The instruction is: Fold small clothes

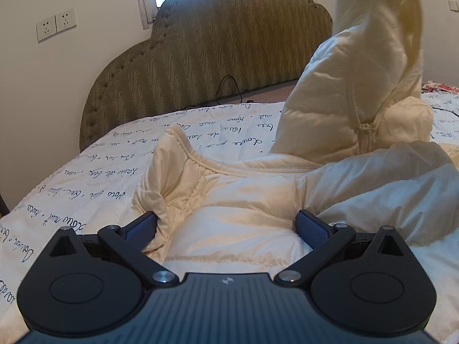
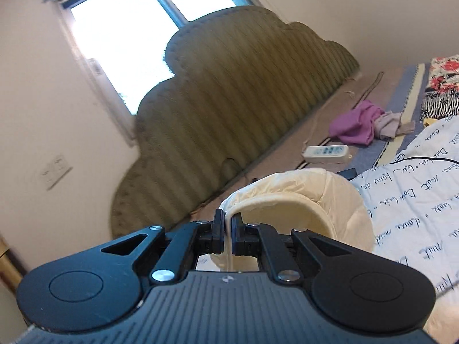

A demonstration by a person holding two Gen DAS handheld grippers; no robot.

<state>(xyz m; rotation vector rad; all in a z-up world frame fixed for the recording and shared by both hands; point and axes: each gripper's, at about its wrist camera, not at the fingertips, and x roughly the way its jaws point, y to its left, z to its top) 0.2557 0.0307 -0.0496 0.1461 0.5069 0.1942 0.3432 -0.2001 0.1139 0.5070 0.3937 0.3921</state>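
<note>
A cream puffer jacket (image 1: 235,200) lies on the bed in the left wrist view. My left gripper (image 1: 226,225) rests low on it, open. Puffy fabric bulges between the wide-set blue pads (image 1: 311,228) and brushes the left one. The jacket's right part (image 1: 358,86) is lifted high, its zipper hanging. In the right wrist view my right gripper (image 2: 228,233) is shut on a thin cream edge of the jacket (image 2: 298,200), held up in the air and tilted. The fabric loops away behind the jaws.
A white quilt with dark handwriting (image 1: 94,172) covers the bed. An olive cloud-shaped headboard (image 1: 215,51) stands against the wall. Beyond it lie a purple cloth (image 2: 355,126), a white power strip (image 2: 327,153) and a floral fabric (image 2: 444,80). A black cable (image 2: 424,159) crosses the quilt.
</note>
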